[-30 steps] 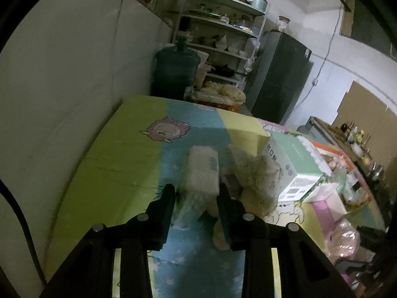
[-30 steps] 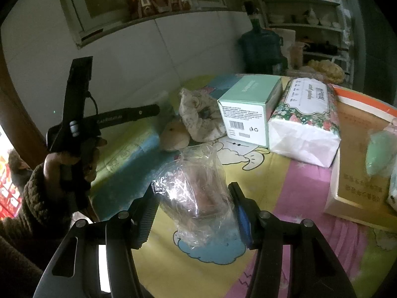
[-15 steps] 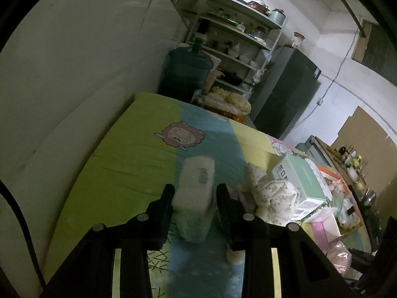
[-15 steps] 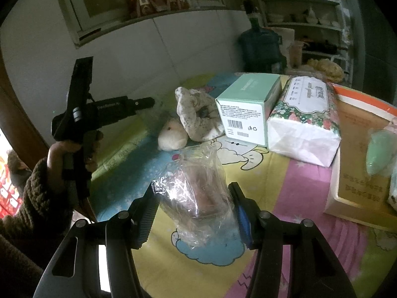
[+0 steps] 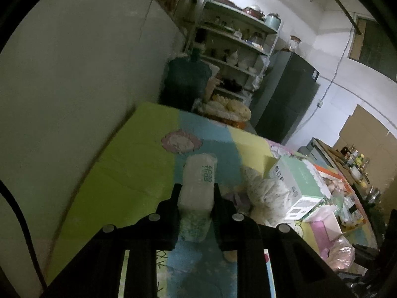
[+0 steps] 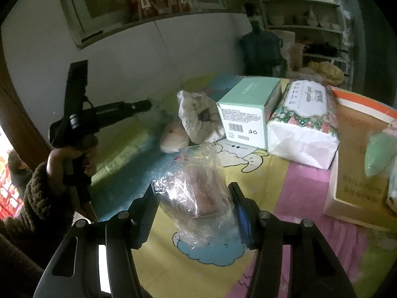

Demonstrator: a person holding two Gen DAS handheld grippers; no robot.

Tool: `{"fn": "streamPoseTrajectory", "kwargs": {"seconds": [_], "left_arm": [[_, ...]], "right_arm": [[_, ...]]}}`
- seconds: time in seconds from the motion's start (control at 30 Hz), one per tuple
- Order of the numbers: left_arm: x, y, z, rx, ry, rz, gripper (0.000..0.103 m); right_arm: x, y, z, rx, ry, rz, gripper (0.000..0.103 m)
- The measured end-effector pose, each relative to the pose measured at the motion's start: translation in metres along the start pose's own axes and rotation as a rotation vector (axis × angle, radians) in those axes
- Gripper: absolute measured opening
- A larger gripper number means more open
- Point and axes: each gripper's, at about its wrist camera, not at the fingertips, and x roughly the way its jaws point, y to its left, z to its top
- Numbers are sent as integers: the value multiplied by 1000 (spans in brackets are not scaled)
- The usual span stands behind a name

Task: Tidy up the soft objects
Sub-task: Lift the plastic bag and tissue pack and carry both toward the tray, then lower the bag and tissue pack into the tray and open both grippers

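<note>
Tissue pack (image 5: 198,183) sits squeezed between left gripper (image 5: 196,206) fingers (image 5: 173,203).

Two wrist fisheyes looked down close along their fingers over the worktop (image 5: 119,173), both catching the mint box (image 5: 297,183) and shelves (image 6: 305,24).

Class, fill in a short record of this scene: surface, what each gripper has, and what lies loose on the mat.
surface: cartoon mat, lime, blue, yellow and pink panels
left gripper: jaws just closed, shut on white tissue pack
right gripper: around a clear bag with something brown inside; pads look to touch it
loose on mat: mint box, floral tissue pack, speckled cloth, small plush
right edge: tan carton
</note>
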Motion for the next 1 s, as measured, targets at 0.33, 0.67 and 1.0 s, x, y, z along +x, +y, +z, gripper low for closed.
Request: {"fn": "streamPoseTrajectory", "kwargs": {"seconds": [0.33, 0.67, 1.0], "left_arm": [[-36, -58, 2, 127, -76, 31, 22], [-37, -140, -4, 214, -70, -100, 22], [-23, -211, -11, 266, -43, -218, 22]], "right_arm": [[-29, -10, 5, 10, -79, -50, 57], [-68, -37, 3, 34, -145, -116, 57], [-110, -71, -1, 74, -205, -194, 57]]}}
